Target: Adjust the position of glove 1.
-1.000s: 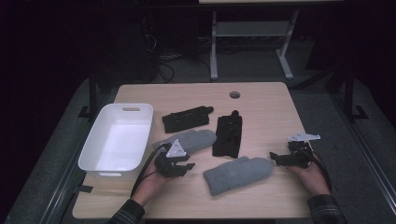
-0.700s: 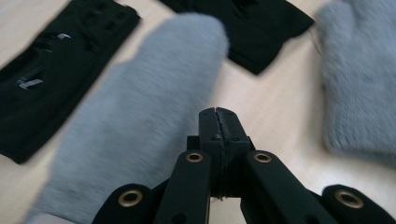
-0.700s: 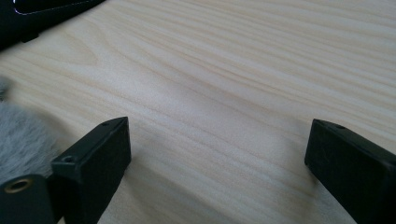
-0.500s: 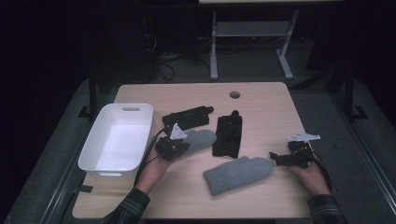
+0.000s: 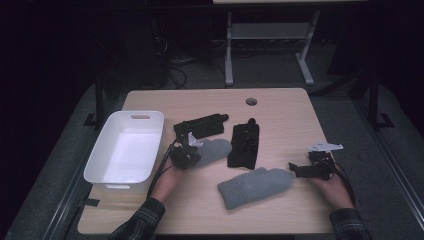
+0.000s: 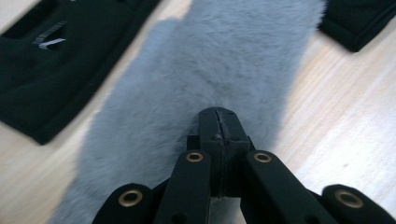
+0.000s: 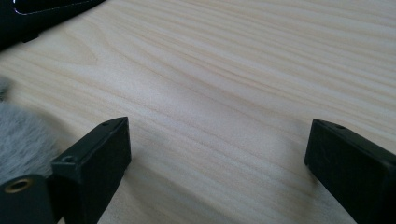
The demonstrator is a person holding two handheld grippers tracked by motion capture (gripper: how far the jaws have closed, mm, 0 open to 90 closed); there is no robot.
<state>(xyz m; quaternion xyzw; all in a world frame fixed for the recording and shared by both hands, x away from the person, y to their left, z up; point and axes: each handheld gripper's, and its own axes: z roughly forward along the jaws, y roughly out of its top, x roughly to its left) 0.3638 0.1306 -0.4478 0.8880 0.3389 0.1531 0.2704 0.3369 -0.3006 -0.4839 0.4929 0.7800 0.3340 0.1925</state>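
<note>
Now, the mitten in hand: a fluffy grey mitten (image 5: 214, 150) lying flat on the table (image 5: 280, 107), just right of the white tub (image 5: 125, 150), with a black glove (image 5: 200, 125) behind it and a second black glove (image 5: 244, 145) at its right.
Left gripper: the left gripper (image 5: 186, 155) sits at the near end of that mitten; in the left gripper view its jaws have just been closing and now meet tip to tip (image 6: 218, 122), pinching a tuft of the grey pile.
Right gripper: the right gripper (image 5: 301, 170) rests on the table at the right, jaws spread wide with only bare wood between them (image 7: 219, 154).
Other mitten: a larger grey mitten (image 5: 254, 186) lies toward the near edge, its tip just beside the right gripper.
Weight: likely very light; one gripper should lift it.
Stiffness: soft and limp; it will probably droop and fold once raised.
Slip: the plush pile could slide out if only fur is caught.
Fragility: none to speak of; a firm squeeze does no harm.
Where to hold: best through the full thickness at the cuff end, so both layers of fabric are caught.
Carry: the tub is close, so a short lift with the hanging end kept above the rim should do.
</note>
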